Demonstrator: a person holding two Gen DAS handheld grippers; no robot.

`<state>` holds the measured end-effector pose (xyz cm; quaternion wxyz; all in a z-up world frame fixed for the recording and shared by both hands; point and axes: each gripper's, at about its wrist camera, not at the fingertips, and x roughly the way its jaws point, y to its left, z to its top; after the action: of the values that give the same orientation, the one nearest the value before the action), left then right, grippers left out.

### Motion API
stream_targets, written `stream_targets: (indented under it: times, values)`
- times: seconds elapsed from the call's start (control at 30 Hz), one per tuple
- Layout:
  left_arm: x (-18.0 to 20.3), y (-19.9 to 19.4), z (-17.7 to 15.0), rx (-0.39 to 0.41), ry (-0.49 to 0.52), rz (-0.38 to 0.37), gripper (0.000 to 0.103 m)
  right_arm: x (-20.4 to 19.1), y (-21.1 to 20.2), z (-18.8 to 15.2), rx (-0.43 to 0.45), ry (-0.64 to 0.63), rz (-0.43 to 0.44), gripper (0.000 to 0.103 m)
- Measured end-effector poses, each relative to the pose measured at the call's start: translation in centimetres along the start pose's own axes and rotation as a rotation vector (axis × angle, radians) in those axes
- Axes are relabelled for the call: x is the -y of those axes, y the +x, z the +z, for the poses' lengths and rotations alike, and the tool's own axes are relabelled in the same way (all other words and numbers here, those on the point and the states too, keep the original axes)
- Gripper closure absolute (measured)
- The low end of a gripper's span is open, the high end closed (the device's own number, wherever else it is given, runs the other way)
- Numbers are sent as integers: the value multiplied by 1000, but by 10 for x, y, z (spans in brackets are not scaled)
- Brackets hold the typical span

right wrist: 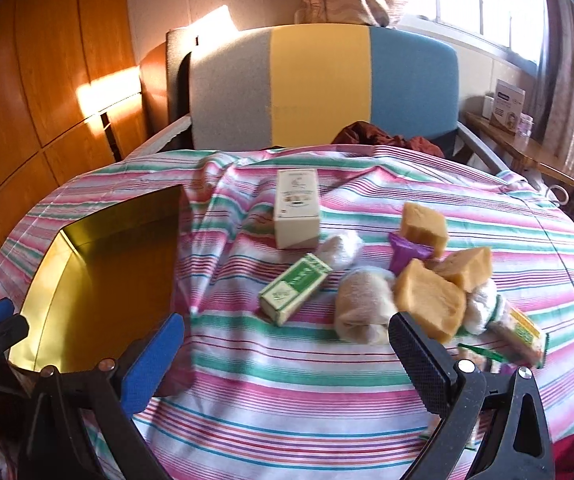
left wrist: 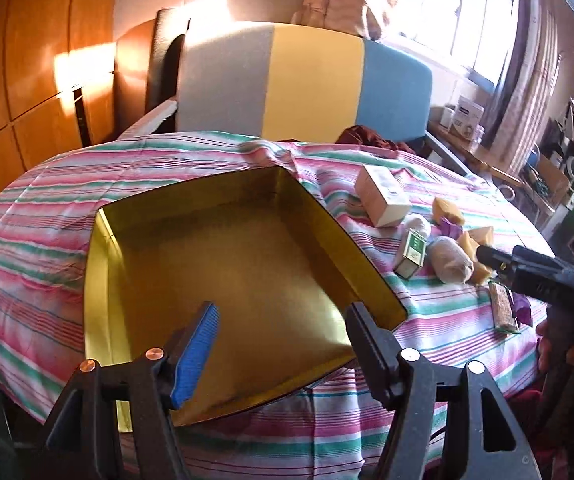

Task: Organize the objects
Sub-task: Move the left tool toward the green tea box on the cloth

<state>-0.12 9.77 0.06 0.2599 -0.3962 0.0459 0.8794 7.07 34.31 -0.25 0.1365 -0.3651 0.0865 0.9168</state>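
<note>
An open, empty gold tin lies on the striped cloth, also seen at the left as the gold tin. My left gripper hangs over the tin's near edge, open, with only the tin's floor between its fingers. My right gripper stands wide open above bare cloth, just short of a pile: a green box, a tall white box, a rolled beige cloth, yellow sponge blocks, a purple wrapper and a packaged bar. Its black right finger partly hides the nearest sponge.
The striped cloth covers a round table whose edge curves away on all sides. A chair with a grey, yellow and blue back stands behind it, with dark red fabric on its seat. A wooden shelf with boxes is at the right.
</note>
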Motion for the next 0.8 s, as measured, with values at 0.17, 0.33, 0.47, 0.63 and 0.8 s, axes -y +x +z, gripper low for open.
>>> stream_targets:
  times: [0.17,0.33,0.47,0.63,0.8]
  values:
    - [18,17,10,-61,41,-52,36,64,-9,11,0,69,-86,0]
    - [44,31,25,-82,96,-106,36,128,-14,19,29,136,-187,0]
    - [67,45,39,-95,147,-190,36,174,-7,9,32,293,-207,0]
    - [106,63,55,-74,268,-234,36,209,-4,4,24,514,-127,0]
    - [135,94,64,-115,350,-200,36,219,2,0,3,594,-54,0]
